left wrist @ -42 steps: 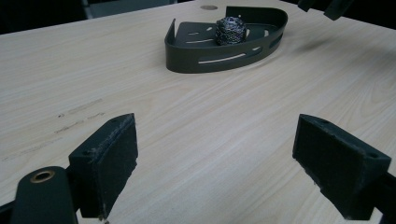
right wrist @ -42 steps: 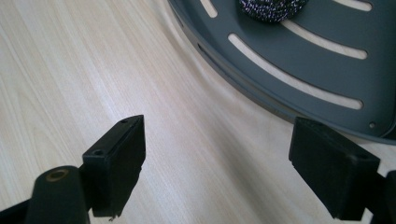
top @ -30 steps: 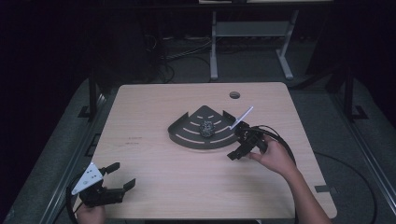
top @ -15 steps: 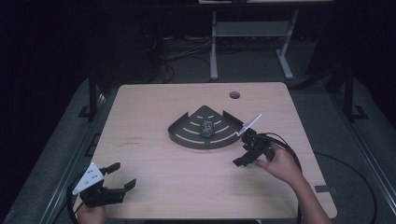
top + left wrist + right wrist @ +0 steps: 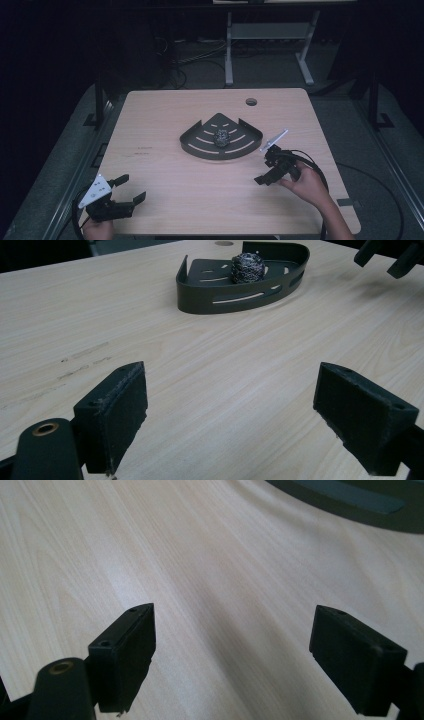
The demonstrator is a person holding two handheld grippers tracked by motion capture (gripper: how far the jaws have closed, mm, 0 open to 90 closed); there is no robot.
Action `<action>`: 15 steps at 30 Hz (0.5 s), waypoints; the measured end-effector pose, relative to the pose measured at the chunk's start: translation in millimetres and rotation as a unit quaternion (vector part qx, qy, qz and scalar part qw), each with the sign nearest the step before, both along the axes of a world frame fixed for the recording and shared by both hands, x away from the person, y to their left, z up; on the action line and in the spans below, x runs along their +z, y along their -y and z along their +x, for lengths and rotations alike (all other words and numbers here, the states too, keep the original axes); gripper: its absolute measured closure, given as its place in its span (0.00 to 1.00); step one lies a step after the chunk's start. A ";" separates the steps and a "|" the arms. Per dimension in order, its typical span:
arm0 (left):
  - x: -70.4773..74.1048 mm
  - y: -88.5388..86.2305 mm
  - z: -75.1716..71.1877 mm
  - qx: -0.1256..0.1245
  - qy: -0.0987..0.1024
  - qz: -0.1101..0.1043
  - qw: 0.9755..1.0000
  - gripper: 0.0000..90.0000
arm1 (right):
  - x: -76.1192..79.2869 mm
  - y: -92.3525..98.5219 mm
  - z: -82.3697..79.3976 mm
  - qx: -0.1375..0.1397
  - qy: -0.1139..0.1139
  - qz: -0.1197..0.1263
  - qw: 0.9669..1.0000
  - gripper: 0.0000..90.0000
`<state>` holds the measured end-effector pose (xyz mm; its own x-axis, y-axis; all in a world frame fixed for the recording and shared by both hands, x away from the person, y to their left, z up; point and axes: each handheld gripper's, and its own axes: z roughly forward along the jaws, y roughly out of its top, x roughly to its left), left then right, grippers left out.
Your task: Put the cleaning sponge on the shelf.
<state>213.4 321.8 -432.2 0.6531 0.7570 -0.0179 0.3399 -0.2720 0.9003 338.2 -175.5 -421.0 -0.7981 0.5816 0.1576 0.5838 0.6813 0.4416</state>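
While both tools sit low over the desk (image 5: 165, 125), nothing is in either one. Right tool (image 5: 266, 167): jaws spread wide, bare wood between them in the right gripper view (image 5: 232, 665), nothing pinched. It sits just off the right corner of the dark corner caddy (image 5: 221, 142), close to it but not touching; the hand (image 5: 306, 186) holding it comes in from the bottom right, cable looping round behind it. Grey three-cornered plate on top tilts up toward the caddy.

Left tool (image 5: 127, 187): also released, jaws wide apart, only desk surface between them in the left gripper view (image 5: 230, 425). It is at the near-left corner of the desk, well apart from the caddy, pointing roughly toward it.

Caddy is a quarter-round tray with slotted floor and a low wall, sitting flat near the middle of the desk. Steel wool ball (image 5: 221, 135) lies inside it, roughly central, resting on the slotted floor (image 5: 249, 266). Neither tool touches the ball or the caddy.

Round cable hole (image 5: 251, 101) in the desk beyond the caddy, toward the far edge. Faint dark scuff marks (image 5: 142, 150) on the wood left of the caddy.
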 end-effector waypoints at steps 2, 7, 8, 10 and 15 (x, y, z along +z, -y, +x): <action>-0.1 0.4 0.1 -0.001 0.000 0.000 1.000 0.15 | -1.5 1.4 -2.3 -0.001 0.000 0.002 1.000 0.20; -0.3 0.8 0.3 0.000 0.000 0.001 1.000 0.15 | -6.1 6.2 -8.0 -0.006 0.001 0.006 1.000 0.20; -0.3 0.8 0.3 0.000 0.000 0.001 1.000 0.15 | -6.7 7.2 -9.3 -0.007 0.000 0.007 1.000 0.20; -0.3 0.7 0.4 -0.001 0.000 0.001 1.000 0.15 | -7.6 8.2 -12.2 -0.006 0.003 0.010 1.000 0.20; -0.4 0.7 0.4 -0.001 0.000 0.002 1.000 0.15 | -9.1 11.5 -19.9 -0.007 0.008 0.009 1.000 0.20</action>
